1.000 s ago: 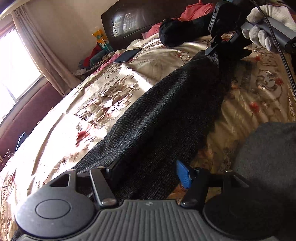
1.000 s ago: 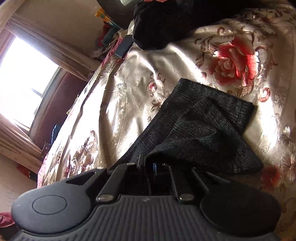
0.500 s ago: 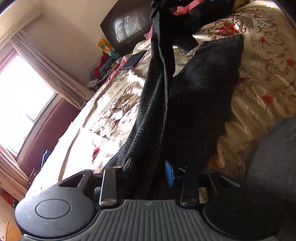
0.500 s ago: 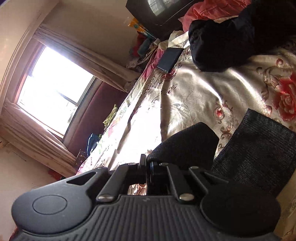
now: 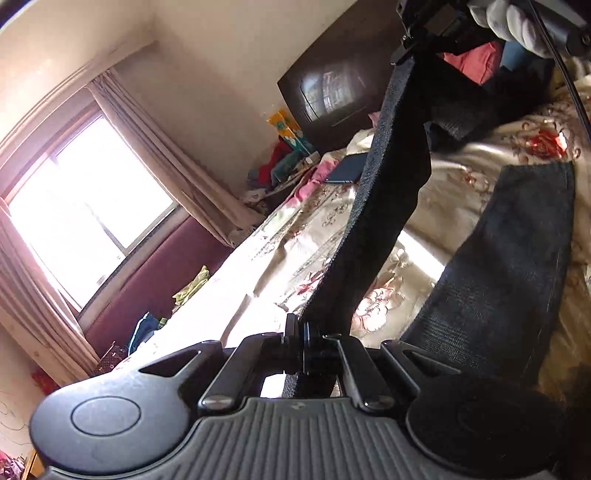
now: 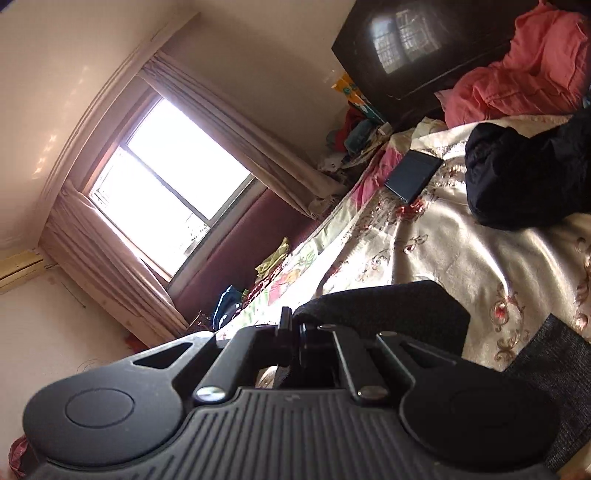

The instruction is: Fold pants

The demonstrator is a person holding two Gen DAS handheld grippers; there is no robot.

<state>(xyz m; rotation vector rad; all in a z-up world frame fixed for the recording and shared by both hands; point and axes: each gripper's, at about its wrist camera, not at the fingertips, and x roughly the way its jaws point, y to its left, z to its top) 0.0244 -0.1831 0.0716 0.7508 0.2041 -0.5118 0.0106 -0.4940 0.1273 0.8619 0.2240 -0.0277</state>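
A bed [image 5: 443,206] with a floral gold cover fills both views, and the dark pants [image 5: 509,266] lie partly on it, one leg flat on the cover and the other stretched up off it as a taut band. The left gripper [image 5: 301,345] has just closed and pinches the near end of that band. The right gripper [image 5: 417,40], in a white-gloved hand [image 5: 509,18], is pressed together on the far end, cloth bulging past its fingers [image 6: 284,332].
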